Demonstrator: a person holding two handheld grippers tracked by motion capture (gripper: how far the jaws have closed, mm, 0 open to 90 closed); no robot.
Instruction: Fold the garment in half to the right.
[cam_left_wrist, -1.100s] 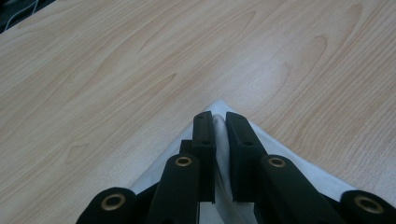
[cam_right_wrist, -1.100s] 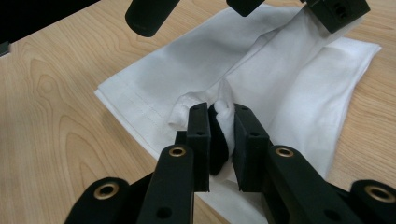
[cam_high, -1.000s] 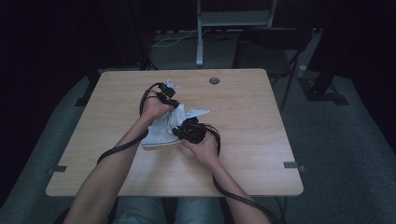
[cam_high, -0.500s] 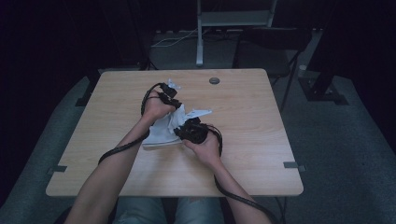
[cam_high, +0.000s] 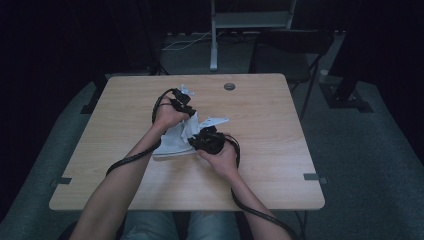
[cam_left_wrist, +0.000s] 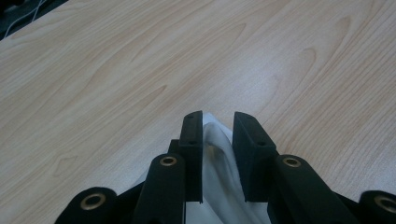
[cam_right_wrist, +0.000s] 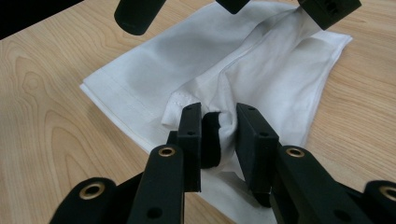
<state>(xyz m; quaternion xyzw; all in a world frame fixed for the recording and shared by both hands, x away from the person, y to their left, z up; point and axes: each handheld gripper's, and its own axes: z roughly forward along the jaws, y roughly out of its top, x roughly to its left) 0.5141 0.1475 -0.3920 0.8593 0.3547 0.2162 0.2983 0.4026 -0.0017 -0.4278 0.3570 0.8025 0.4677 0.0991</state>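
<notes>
Near edge of the desk (cam_high: 280, 190): both forearms come in from the bottom, cables trailing off each tool. Right tool (cam_high: 206, 140) sits mid-desk, just right of the white cloth (cam_high: 172, 145); right hand (cam_high: 222, 159) behind it. In the right gripper view the right tool (cam_right_wrist: 218, 128) has a fold of the cloth (cam_right_wrist: 196, 60) between its jaws; the jaws have just been opening, gap narrow, cloth slack between the pads, right pad clear, cannot tell if the left pad touches. The rest of the cloth lies flat on the desk (cam_right_wrist: 42, 140) beyond the jaws, hemmed edge to the left, loosely folded with creases running toward the far right. Left tool (cam_high: 181, 102) is farther back and to the left, left hand (cam_high: 167, 116) wrapped around it, with a bit of cloth sticking up past its tip. In the left gripper view the left tool (cam_left_wrist: 218, 133) also has the cloth (cam_left_wrist: 218, 158) bunched between its jaws; those jaws have just been opening too, gap narrow, a sliver of space on each side of the fabric. Bare wood grain of the desk (cam_left_wrist: 116, 70) ahead of it. Far side: a small round dark disc (cam_high: 229, 86) near the back edge, well apart from the cloth. Beyond the desk, a metal stand (cam_high: 214, 35) on the dark floor.
</notes>
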